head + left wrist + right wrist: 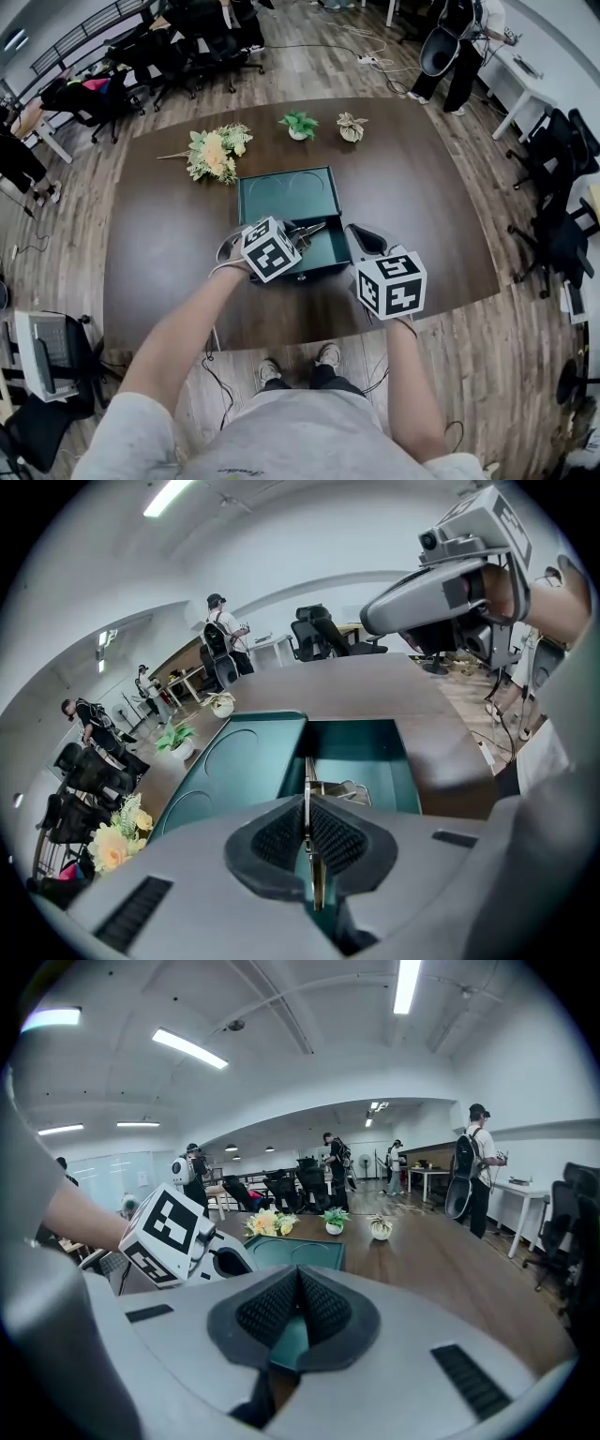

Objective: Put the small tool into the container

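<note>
A dark green container (330, 255) stands open on the brown table (422, 187), its lid (286, 192) laid flat behind it. My left gripper (298, 240) is shut on a small thin metal tool (307, 231) and holds it over the container's near left part. In the left gripper view the tool (307, 789) runs edge-on between the pads, out over the green container (366, 747). My right gripper (364, 238) hovers just right of the container, jaws shut with nothing between them. In the right gripper view its tips (298, 1277) meet, with the lid (302, 1252) ahead.
A bunch of yellow flowers (216, 152) lies behind the container at the left. Two small potted plants (298, 124) (352, 127) stand near the table's far edge. Office chairs and people are around the table. The table's near edge runs just under my hands.
</note>
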The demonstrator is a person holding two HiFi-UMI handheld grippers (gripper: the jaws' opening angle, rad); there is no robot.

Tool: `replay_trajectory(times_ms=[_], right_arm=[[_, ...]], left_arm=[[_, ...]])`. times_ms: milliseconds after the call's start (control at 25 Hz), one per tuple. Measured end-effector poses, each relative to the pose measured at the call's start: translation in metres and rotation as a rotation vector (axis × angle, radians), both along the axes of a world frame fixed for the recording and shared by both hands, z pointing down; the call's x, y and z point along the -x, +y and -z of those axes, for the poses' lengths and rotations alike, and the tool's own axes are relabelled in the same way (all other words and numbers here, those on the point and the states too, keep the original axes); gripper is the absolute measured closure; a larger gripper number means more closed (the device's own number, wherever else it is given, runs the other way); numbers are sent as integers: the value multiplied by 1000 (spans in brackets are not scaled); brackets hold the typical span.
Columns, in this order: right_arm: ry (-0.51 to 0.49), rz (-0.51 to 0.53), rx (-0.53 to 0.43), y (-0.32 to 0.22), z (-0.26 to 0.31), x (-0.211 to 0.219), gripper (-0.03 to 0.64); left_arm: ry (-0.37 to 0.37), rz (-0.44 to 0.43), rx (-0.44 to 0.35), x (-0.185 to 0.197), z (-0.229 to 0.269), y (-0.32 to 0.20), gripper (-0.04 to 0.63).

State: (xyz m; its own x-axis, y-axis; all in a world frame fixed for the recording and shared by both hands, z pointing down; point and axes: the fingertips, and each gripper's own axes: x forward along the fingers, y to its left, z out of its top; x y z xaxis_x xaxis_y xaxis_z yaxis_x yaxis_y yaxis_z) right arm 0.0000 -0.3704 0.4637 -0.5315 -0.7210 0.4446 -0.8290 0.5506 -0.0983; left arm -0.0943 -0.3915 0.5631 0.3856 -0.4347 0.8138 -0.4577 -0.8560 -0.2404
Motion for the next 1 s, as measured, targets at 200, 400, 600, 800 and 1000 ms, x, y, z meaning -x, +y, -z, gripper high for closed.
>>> replay_trajectory(times_ms=[200, 400, 600, 800, 1000], right_arm=[[2, 7, 4, -3, -2, 1, 614], [2, 10, 10, -2, -4, 1, 614], [0, 5, 14, -3, -5, -1, 614], [2, -5, 14, 1, -5, -2, 614], [1, -24, 14, 5, -5, -6, 614]], left_arm=[[1, 4, 4, -1, -3, -3, 589], [7, 7, 7, -3, -2, -2, 588], [-6, -15, 9, -6, -3, 0, 586], [2, -12, 12, -7, -4, 3, 583], [41, 17, 31, -8, -6, 4, 570]])
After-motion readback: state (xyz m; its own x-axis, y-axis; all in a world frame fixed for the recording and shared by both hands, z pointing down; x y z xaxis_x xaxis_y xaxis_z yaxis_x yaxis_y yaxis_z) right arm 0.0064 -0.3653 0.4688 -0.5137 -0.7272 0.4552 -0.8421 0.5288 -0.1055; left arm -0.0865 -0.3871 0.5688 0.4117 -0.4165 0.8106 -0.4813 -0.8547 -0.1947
